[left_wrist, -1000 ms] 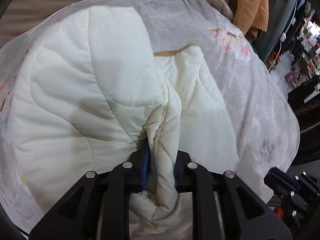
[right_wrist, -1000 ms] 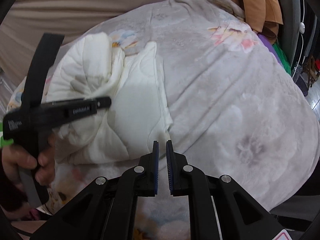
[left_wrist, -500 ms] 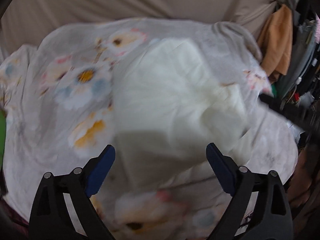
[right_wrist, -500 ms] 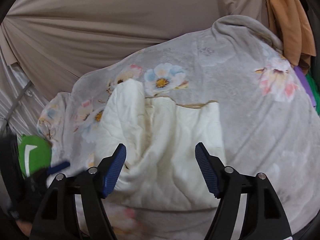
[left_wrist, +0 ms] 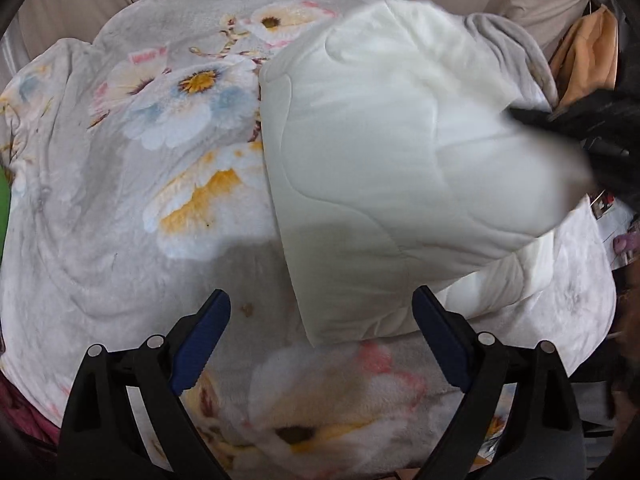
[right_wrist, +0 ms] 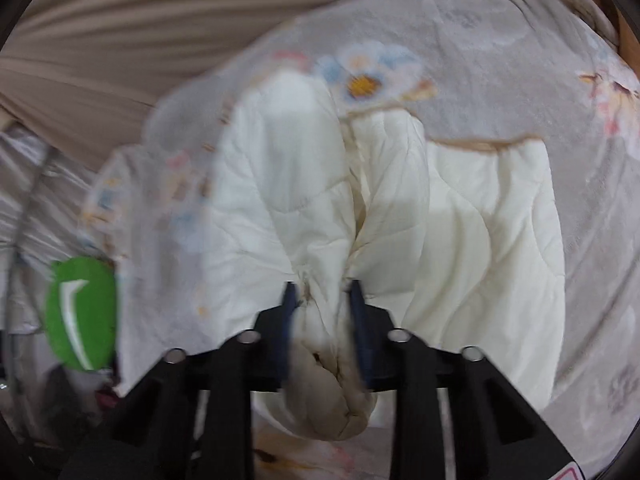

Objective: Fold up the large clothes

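Observation:
A cream quilted garment [left_wrist: 380, 168] lies on a grey floral blanket [left_wrist: 120, 208] that covers the bed. My left gripper [left_wrist: 320, 344] is open and empty, held above the blanket near the garment's near left corner. My right gripper [right_wrist: 322, 312] is shut on a bunched fold of the garment [right_wrist: 460, 232], which hangs down between the blue pads. In the left wrist view the right gripper shows as a blurred black shape [left_wrist: 580, 120] at the garment's right side, with that side lifted.
A beige curtain [right_wrist: 120, 40] hangs behind the bed. An orange cloth [left_wrist: 584, 64] hangs at the far right. A green object [right_wrist: 82, 314] sits at the bed's left edge. Clutter lies past the bed's right edge [left_wrist: 624, 240].
My left gripper let go of the garment, opened and drew back. My right gripper opened, moved onto the garment and closed on a fold of it.

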`<state>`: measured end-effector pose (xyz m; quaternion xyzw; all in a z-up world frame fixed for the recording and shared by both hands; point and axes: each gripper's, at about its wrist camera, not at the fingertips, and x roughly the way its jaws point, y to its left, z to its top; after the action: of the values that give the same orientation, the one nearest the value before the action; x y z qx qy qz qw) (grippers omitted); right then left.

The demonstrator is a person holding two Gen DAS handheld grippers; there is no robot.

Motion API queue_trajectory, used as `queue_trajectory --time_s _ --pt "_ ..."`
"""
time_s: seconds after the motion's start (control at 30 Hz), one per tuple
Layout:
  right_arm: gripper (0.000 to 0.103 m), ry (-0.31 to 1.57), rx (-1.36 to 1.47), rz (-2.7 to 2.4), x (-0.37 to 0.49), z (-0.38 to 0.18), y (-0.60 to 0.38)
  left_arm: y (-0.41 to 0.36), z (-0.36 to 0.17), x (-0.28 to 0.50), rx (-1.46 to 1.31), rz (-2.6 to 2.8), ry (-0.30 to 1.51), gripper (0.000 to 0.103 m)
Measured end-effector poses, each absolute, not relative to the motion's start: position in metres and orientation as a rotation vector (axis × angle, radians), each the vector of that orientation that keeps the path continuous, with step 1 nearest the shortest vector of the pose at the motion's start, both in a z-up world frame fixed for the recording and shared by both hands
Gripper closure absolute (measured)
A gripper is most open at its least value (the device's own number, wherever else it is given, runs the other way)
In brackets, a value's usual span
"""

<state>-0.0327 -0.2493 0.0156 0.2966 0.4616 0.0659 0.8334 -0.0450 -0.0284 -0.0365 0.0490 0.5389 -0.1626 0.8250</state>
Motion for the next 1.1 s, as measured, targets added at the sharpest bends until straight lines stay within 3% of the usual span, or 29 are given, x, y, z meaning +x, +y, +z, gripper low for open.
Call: queue_trajectory --time_s 0.13,0.3,0.33,0.4,0.43,0.47,0.5,0.6,0.73,0.8,0.83,0.87,0.97,1.1 --pt "0.102 0.854 0.664 0.156 -0.077 0.054 -0.287 -0.038 -0.041 -0.045 0.112 -0.378 1.151 0.013" --pt "0.101 0.989 0.648 0.001 -0.097 -0.001 -0.319 -0.054 -0.035 -0.053 0.139 -0.424 1.136 0.014" --pt "0.093 0.972 0.683 -0.012 -0.101 -0.004 -0.324 -0.055 -0.031 -0.054 0.142 -0.43 1.124 0.013" --pt "0.089 0.931 0.706 -0.02 -0.102 0.002 -0.328 -0.059 -0.027 -0.053 0.156 -0.428 1.108 0.013" --pt "0.071 0.918 0.712 -0.015 -0.101 0.007 -0.327 -0.061 -0.029 -0.052 0.163 -0.427 1.114 0.013" --pt "0.045 0.902 0.718 -0.006 -0.098 0.012 -0.324 -0.062 -0.031 -0.05 0.166 -0.424 1.121 0.013" --pt "0.037 0.885 0.721 0.008 -0.095 0.015 -0.321 -0.063 -0.033 -0.05 0.169 -0.419 1.128 0.013" --pt "0.026 0.919 0.706 0.052 -0.081 0.012 -0.311 -0.063 -0.032 -0.051 0.168 -0.414 1.127 0.013" --pt "0.025 1.067 0.695 0.017 -0.061 -0.02 -0.293 -0.052 -0.015 -0.053 0.124 -0.409 1.085 0.014" --pt "0.041 1.096 0.632 0.026 -0.056 -0.022 -0.281 -0.039 -0.002 -0.05 0.067 -0.4 1.063 0.014" --pt "0.064 1.088 0.595 0.055 -0.053 -0.018 -0.276 -0.034 0.004 -0.048 0.036 -0.397 1.052 0.014" --pt "0.078 1.074 0.564 0.071 -0.054 -0.012 -0.272 -0.028 0.013 -0.046 -0.002 -0.393 1.037 0.014" --pt "0.09 0.955 0.528 0.116 -0.065 0.021 -0.27 -0.02 0.034 -0.038 -0.086 -0.39 0.992 0.014" --pt "0.092 0.863 0.528 0.069 -0.102 0.037 -0.298 -0.038 0.052 -0.032 -0.065 -0.416 0.937 0.014"
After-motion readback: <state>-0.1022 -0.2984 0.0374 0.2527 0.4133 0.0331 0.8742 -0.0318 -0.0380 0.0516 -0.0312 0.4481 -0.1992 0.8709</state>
